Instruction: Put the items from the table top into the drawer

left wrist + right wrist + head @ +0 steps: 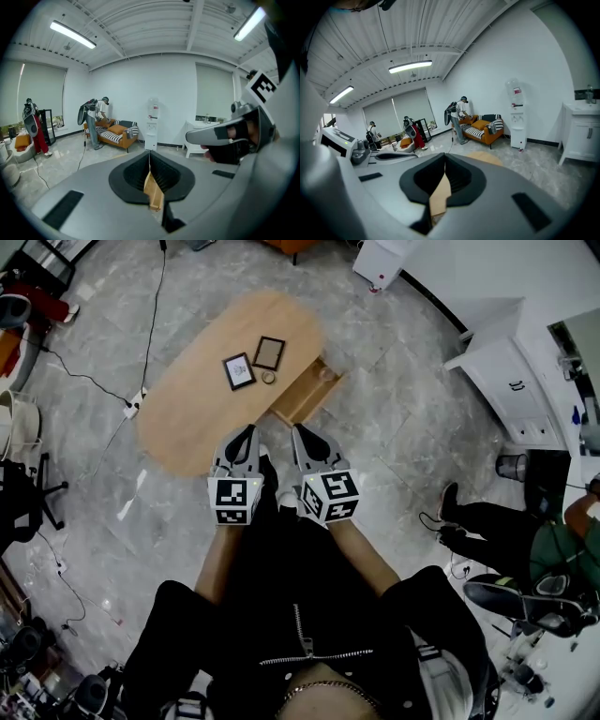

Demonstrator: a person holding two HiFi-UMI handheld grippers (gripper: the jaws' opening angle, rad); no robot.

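An oval wooden table [192, 418] stands ahead of me on the floor. On it lie a black-framed picture [239, 370], a brown-framed picture [269, 352] and a small round item [268, 377]. The table's drawer [302, 399] is pulled open on its right side. My left gripper [250, 430] hovers at the table's near edge, shut and holding nothing. My right gripper [298, 430] hangs beside it, just short of the drawer, its jaws together and empty too. In the left gripper view [150, 157] and the right gripper view [444, 159] the closed jaws show only a strip of wood through the gap below.
Cables and a power strip [134, 406] lie on the floor left of the table. A black chair [23, 493] stands at the far left, white cabinets [511, 381] at the right. A seated person [525, 540] is at the right edge. Farther off are a sofa [115, 132] and a water dispenser [152, 123].
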